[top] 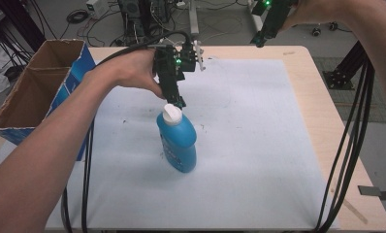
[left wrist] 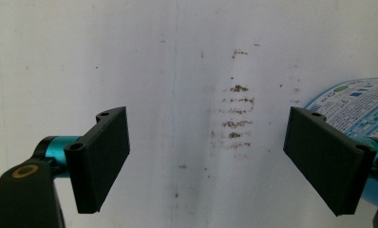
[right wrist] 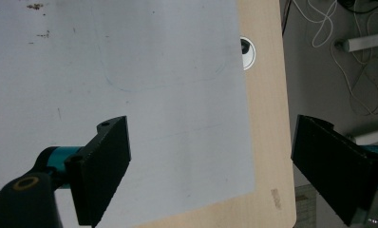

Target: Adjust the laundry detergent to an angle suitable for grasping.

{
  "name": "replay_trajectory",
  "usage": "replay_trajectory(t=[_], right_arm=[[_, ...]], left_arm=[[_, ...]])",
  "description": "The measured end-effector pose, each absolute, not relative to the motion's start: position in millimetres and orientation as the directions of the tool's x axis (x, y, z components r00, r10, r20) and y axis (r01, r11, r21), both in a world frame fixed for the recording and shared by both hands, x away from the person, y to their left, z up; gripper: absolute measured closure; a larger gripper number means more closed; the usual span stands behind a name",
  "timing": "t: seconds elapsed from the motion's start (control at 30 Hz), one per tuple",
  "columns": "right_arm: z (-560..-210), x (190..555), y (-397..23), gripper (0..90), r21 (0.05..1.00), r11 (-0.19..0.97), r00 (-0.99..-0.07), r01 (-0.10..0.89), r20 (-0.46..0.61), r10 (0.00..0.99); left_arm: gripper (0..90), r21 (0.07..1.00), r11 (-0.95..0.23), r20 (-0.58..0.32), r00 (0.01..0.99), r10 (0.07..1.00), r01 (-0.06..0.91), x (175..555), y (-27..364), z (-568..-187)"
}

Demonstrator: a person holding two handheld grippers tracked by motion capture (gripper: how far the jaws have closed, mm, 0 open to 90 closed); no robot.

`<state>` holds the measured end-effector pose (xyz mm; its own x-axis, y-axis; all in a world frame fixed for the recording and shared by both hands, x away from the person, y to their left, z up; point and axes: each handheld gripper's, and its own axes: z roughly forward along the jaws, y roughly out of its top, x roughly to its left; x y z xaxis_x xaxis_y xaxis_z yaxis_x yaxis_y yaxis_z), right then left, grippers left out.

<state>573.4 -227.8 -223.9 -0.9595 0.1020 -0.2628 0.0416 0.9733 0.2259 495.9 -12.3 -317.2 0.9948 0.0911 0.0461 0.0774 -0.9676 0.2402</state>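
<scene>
On the bench, over its pale mat, a blue bottle with a white cap stands upright near the middle, and an open cardboard box sits at the left edge. The left tool hovers just above the cap, jaws wide and empty. The right tool hangs raised over the far right corner, jaws wide too. By the look of it, the bottle is not yet gripped; grasping and moving it remain.

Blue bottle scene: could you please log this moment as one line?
left gripper: open, just above blue bottle | bottle: upright on white mat | right gripper: open, raised at far edge
</scene>
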Motion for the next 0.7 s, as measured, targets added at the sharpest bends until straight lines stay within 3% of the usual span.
replay_trajectory(t=[0.7], right_arm=[[-224.1,568.4,-215.6,12.1,0.216,0.976,-0.960,0.027,-0.267,0.085]], left_arm=[[15.5,0.247,-0.966,0.059,0.994,0.097,0.080,493.1,-8.3,-313.4]])
